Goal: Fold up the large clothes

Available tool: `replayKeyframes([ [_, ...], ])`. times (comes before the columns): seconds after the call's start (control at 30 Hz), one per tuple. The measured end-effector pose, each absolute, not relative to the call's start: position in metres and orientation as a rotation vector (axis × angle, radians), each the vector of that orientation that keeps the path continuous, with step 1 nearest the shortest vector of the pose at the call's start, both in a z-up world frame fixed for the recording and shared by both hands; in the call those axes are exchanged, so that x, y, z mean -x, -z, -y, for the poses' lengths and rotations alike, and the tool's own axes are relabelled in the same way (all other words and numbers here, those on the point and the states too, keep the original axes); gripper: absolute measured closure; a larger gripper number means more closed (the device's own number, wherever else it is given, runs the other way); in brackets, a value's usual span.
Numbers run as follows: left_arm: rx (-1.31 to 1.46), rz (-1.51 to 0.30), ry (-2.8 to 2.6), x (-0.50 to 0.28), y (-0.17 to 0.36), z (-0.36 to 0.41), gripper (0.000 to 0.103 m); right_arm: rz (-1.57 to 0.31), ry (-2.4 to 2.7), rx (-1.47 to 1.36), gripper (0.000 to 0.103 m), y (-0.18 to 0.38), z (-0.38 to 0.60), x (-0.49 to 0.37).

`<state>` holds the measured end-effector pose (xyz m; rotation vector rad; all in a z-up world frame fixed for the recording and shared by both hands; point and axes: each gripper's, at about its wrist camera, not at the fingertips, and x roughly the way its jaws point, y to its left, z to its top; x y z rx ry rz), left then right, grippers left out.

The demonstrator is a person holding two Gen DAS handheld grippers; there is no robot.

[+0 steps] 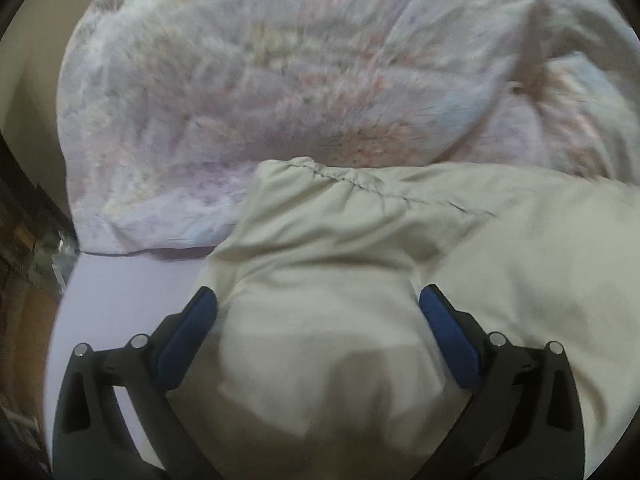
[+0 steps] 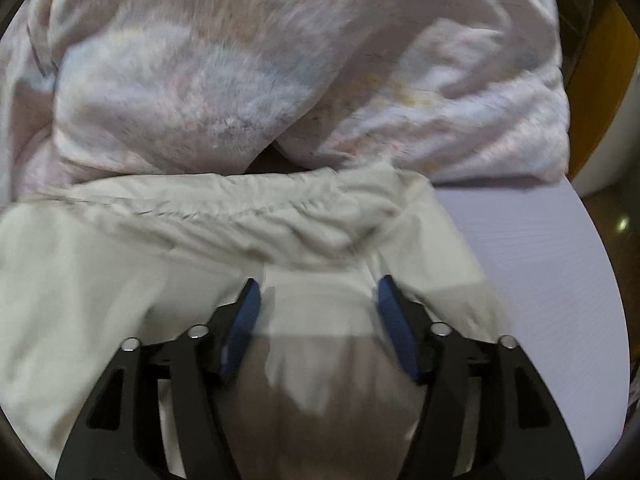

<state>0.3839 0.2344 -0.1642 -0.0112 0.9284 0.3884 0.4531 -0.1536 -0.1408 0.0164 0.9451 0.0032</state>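
The left gripper (image 1: 318,300) has its jaws spread wide, with a puffed bulge of the cream garment (image 1: 360,264) rising between the blue pads (image 1: 188,336); the cloth does not look pinched. The garment lies across the lilac bed sheet (image 1: 120,292), its stitched, gathered hem running along the far side, just against the heaped floral quilt (image 1: 248,92) that takes up the back of the bed. Its left end stops short of the bed's left edge, where bare sheet shows.

In the right wrist view, the right gripper (image 2: 318,294) is also open, somewhat narrower, straddling a ridge of the same cloth near the garment's right end, with bare sheet beyond it toward the bed's right edge.

The likely trouble: the fabric looks slippery and padded, so closing on a bulge may catch only the top layer, and the fold would drag unevenly or slip free. Lifting the far hem could also snag the quilt, since the two touch. Both views are blurred, so aim is uncertain.

No brand, label or readable writing shows anywhere.
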Motion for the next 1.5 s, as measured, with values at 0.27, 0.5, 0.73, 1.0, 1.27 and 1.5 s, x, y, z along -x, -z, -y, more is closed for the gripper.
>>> replayKeyframes([
  [0.27, 0.184, -0.991, -0.39, -0.302, 0.14, -0.258, 0.002, -1.049, 0.088, -0.359, 0.016, 0.121, 0.231, -0.37],
  [0.5, 0.389, -1.051, -0.39, -0.254, 0.152, -0.272, 0.003, -1.155, 0.063, -0.718, 0.016, 0.158, 0.274, -0.337],
  [0.73, 0.648, -1.08, -0.38, -0.244, 0.179, -0.275, 0.011, -1.16, 0.003, -0.957, 0.023, 0.183, 0.278, -0.328],
  [1.0, 0.863, -1.001, -0.365, -0.252, 0.19, -0.292, 0.032, -1.108, -0.031, -1.158, 0.051, 0.195, 0.276, -0.321],
  [1.27, 0.922, -0.928, -0.336, -0.243, 0.178, -0.299, 0.072, -1.055, -0.015, -1.178, 0.081, 0.18, 0.267, -0.326],
  [1.5, 0.9, -0.889, -0.289, -0.239, 0.148, -0.302, 0.078, -1.005, -0.075, -1.196, 0.085, 0.15, 0.264, -0.32],
])
